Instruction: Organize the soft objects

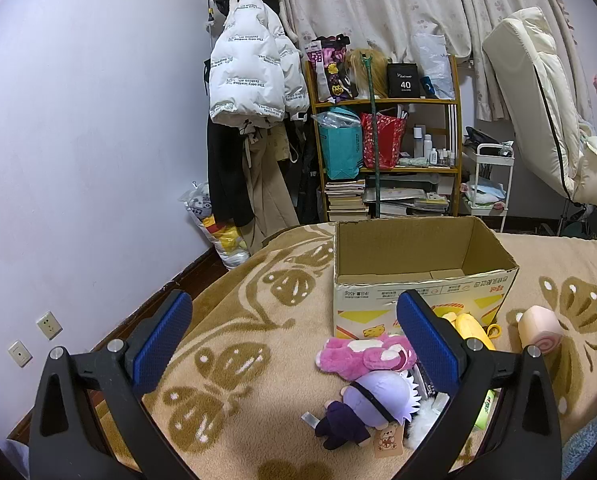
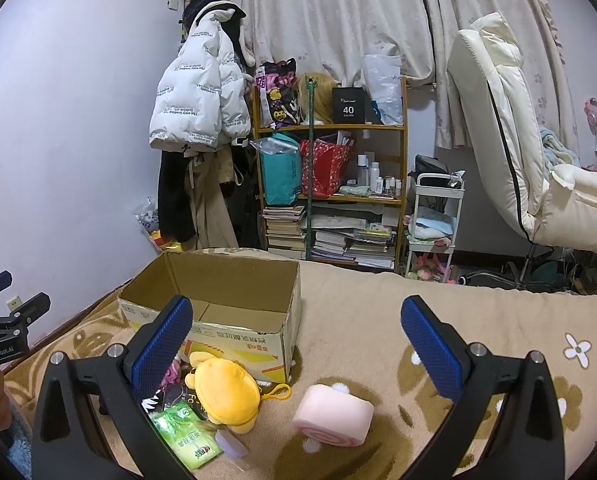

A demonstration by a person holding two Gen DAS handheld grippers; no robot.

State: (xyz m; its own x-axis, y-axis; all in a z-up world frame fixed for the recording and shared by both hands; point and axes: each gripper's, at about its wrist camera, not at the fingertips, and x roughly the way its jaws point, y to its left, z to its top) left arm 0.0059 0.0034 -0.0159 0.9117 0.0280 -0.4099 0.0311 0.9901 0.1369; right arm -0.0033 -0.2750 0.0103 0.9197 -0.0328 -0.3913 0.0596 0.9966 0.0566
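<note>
An open cardboard box (image 1: 418,276) stands empty on the beige patterned blanket (image 1: 258,320); it also shows in the right wrist view (image 2: 234,312). In front of it lie a pink plush bear (image 1: 362,354), a purple-haired doll (image 1: 370,404), a yellow plush (image 2: 226,392), a pink roll cushion (image 2: 332,414) and a green packet (image 2: 186,436). My left gripper (image 1: 294,320) is open and empty above the blanket, left of the toys. My right gripper (image 2: 296,320) is open and empty above the roll cushion.
A bookshelf (image 1: 386,140) with bags and books stands beyond the bed. Coats (image 1: 250,80) hang at the left wall. A white cart (image 2: 434,220) and a cream reclining chair (image 2: 530,152) stand at the right.
</note>
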